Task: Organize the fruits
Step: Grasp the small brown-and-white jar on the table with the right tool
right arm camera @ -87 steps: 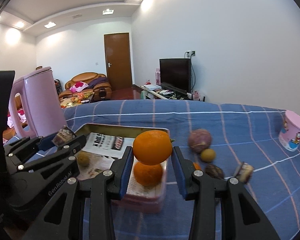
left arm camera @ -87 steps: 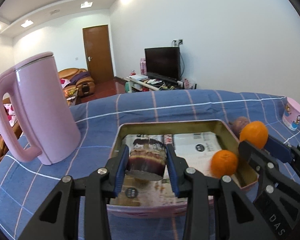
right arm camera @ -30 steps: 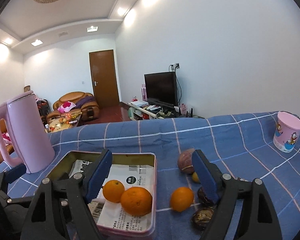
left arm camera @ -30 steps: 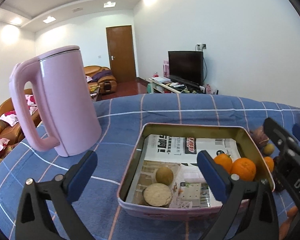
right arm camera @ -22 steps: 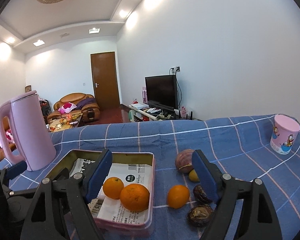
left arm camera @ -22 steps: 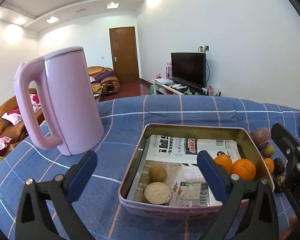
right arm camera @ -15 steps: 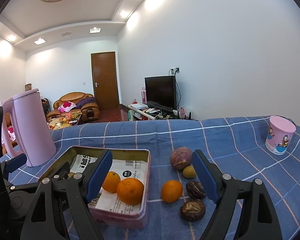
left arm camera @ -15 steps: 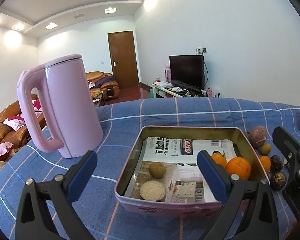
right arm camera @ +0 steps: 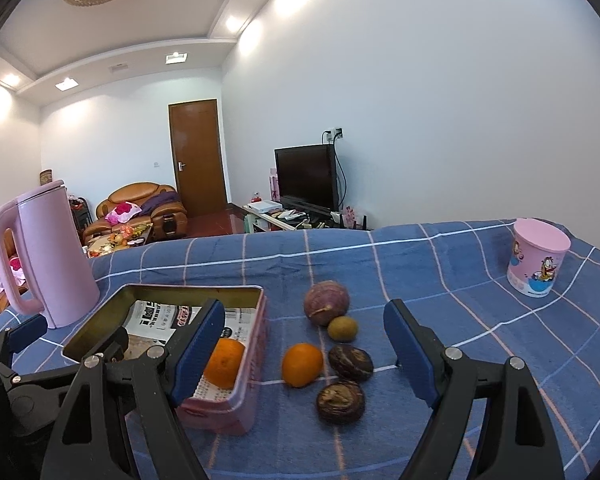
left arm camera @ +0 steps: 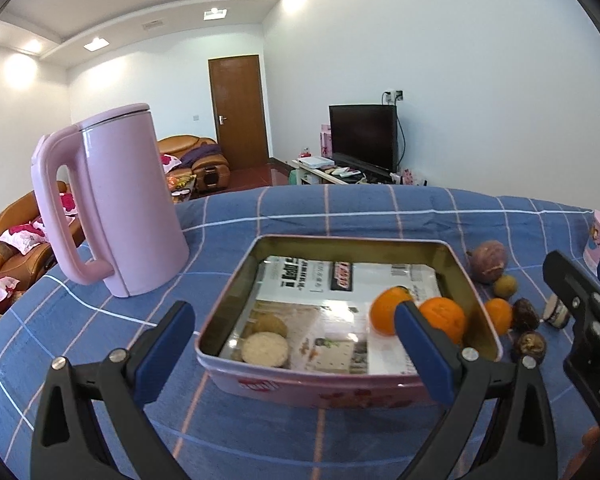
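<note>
Both the left gripper (left arm camera: 294, 338) and right gripper (right arm camera: 304, 338) gape, empty. Two oranges (left arm camera: 440, 316) lie in the tin (left arm camera: 340, 386); a third (right arm camera: 302, 364) sits beside it

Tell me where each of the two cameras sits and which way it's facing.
Left wrist: on the left gripper, facing forward over the tin tray and pink kettle; its open fingers show, the right gripper at the right edge.
Right wrist: on the right gripper, facing loose fruit on the blue cloth and a pink cup; its open fingers show, the left gripper at left.
Shared: tray, kettle, oranges, TV.
</note>
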The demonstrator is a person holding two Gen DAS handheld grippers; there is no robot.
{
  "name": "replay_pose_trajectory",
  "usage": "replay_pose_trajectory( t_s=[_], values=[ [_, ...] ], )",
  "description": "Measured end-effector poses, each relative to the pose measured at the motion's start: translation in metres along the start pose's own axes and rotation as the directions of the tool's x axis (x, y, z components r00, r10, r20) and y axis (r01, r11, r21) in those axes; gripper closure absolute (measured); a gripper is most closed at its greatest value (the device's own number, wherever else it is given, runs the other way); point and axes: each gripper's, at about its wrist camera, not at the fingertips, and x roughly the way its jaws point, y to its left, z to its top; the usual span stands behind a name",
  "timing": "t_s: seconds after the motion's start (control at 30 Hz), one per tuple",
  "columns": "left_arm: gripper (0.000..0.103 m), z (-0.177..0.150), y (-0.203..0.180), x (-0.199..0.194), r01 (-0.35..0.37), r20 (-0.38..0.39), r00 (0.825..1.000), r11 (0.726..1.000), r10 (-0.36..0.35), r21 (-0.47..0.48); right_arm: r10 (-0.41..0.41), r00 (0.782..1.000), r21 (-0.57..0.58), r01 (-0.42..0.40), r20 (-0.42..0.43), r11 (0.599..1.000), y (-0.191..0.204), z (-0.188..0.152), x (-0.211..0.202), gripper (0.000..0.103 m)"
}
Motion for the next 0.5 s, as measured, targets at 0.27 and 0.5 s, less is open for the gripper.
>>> replay_pose_trajectory(
  t_s=[0.27,0.5],
  values=[
    [0.001,-0.004,-0.022,-0.009,0.022,-0.017,1.0,1.0,-0.021,0.017,-0.029,1.0,-0.01,0.029,0.001,1.0,-0.025,0.001,-0.005,0.02],
    [0.001,-0.008,-0.049,-0.014,0.061,-0.044,0.997,0.997,-0.059,0.042,-0.081,0.997,0.001,0.081,-0.003,0.997,-0.062,0.002,-0.007,0.02]
  ],
)
